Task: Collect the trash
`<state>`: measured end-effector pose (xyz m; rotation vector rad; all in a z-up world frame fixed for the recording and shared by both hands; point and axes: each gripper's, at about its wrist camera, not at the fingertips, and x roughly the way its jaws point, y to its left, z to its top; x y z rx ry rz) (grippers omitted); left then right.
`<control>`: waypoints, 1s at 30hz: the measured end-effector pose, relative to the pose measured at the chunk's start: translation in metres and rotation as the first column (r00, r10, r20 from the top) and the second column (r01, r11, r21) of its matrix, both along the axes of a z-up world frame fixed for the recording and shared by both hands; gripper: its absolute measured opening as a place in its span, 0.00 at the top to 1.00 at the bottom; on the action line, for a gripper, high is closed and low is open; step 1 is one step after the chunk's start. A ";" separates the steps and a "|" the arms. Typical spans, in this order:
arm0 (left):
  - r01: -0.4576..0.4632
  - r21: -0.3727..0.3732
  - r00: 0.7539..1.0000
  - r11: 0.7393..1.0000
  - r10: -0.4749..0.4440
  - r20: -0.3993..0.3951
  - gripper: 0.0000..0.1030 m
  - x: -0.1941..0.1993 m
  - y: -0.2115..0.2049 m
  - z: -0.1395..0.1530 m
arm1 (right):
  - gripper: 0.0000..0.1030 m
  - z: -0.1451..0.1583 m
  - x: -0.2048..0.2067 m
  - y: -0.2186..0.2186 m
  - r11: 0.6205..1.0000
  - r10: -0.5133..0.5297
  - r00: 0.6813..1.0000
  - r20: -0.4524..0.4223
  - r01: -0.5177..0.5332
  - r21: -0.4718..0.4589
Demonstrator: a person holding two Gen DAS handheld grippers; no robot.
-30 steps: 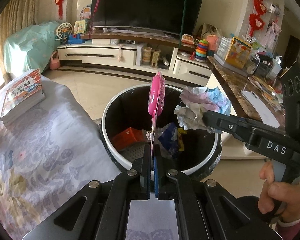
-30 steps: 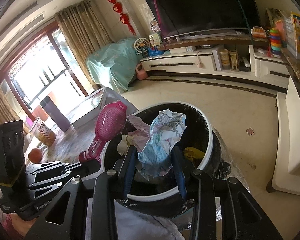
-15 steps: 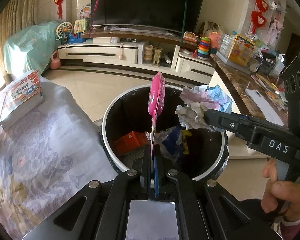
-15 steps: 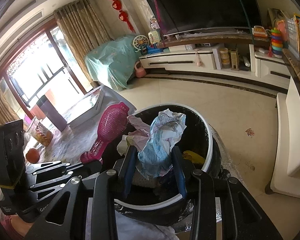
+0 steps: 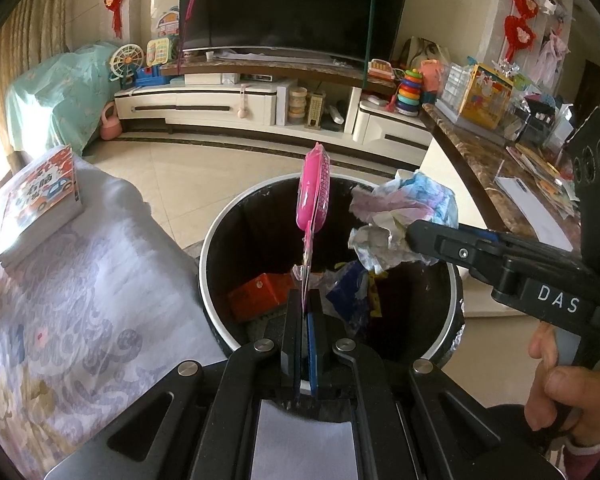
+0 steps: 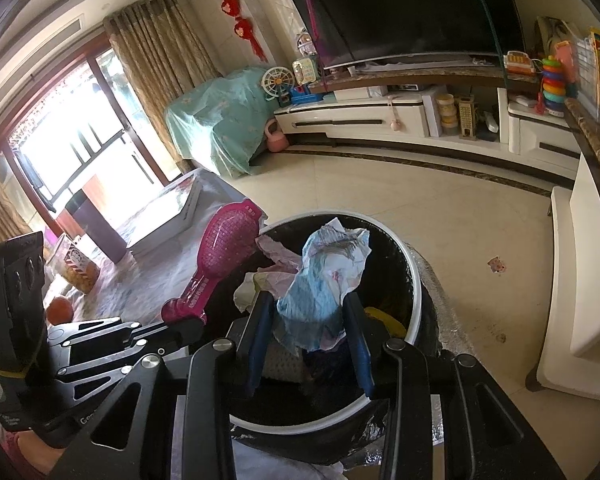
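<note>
Both grippers hang over the round trash bin (image 5: 220, 240), a black pail with a white rim, bag-lined, standing on the tile floor beside a cloth-covered table (image 5: 80, 300).

Left gripper (image 5: 306, 312): jaws fully closed, pinching the thin card edge of a pink packaged hairbrush (image 5: 314, 196). The brush stands upright above the bin mouth, toward its near-left part; in the right wrist view it leans partly across the left rim.

Right gripper (image 6: 308, 316): jaws partly closed on a crumpled paper wad (image 6: 324, 272), blue, pink and white, held over the right half of the opening.

Bin already holds an orange box (image 5: 256, 294) and some blue and yellow wrappers (image 5: 350, 294).

Step in hand, by my reading: drop both pieces.

- Paper wad is well inside the rim; opening the right jaws should let it fall clean. Light paper may cling to a pad, so open wide.
- Hairbrush is long and top-heavy. Better to carry it further toward the bin's centre, tip it down, then release, or it may topple out over the left rim onto the table.
- Keep the two tools apart; they sit near each other.
</note>
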<state>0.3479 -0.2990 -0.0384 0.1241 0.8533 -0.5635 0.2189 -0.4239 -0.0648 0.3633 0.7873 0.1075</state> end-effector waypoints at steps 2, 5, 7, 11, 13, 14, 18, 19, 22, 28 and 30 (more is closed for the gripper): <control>0.000 0.001 1.000 1.000 0.000 -0.002 1.00 0.000 -0.001 -0.001 | 0.64 0.000 0.001 -0.001 1.000 -0.002 1.000 -0.001 0.002 -0.002; 0.000 0.004 1.000 1.000 0.000 -0.006 1.00 0.002 -0.002 -0.001 | 0.64 0.000 0.002 -0.001 1.000 -0.002 1.000 0.000 0.002 -0.005; 0.001 0.008 1.000 1.000 -0.001 -0.006 1.00 0.003 -0.003 0.000 | 0.64 -0.001 0.002 -0.001 1.000 -0.003 1.000 -0.001 0.003 -0.007; 0.001 0.011 1.000 1.000 0.000 -0.010 1.00 0.007 -0.004 -0.001 | 0.65 -0.002 0.003 -0.002 1.000 0.000 1.000 -0.002 0.000 -0.009; -0.001 0.012 1.000 1.000 0.001 -0.012 1.00 0.009 -0.005 -0.001 | 0.65 -0.003 0.004 -0.002 1.000 0.000 1.000 -0.004 -0.001 -0.010; -0.001 0.012 1.000 1.000 0.001 -0.014 0.99 0.010 -0.005 -0.001 | 0.65 -0.003 0.004 -0.002 1.000 -0.001 1.000 -0.005 0.001 -0.008; -0.014 0.019 1.000 1.000 0.015 -0.027 0.93 0.013 -0.005 0.000 | 0.64 -0.001 0.002 -0.006 1.000 -0.016 1.000 0.004 0.016 -0.001; -0.019 0.012 0.999 1.000 0.020 -0.034 0.89 0.014 -0.004 0.000 | 0.62 0.001 0.001 -0.007 1.000 -0.023 1.000 0.011 0.023 0.003; -0.045 0.002 0.999 0.999 0.045 -0.028 0.74 0.013 -0.001 0.002 | 0.61 0.007 -0.006 -0.011 0.999 -0.043 0.999 0.033 0.042 0.022; -0.072 -0.024 0.997 0.997 0.071 -0.022 0.69 -0.003 0.011 0.003 | 0.42 0.017 -0.023 -0.013 0.996 -0.080 0.994 0.070 0.076 0.053; -0.094 -0.046 0.995 0.995 0.093 -0.020 0.57 -0.013 0.020 0.003 | 0.32 0.020 -0.033 -0.011 0.994 -0.090 0.992 0.087 0.085 0.064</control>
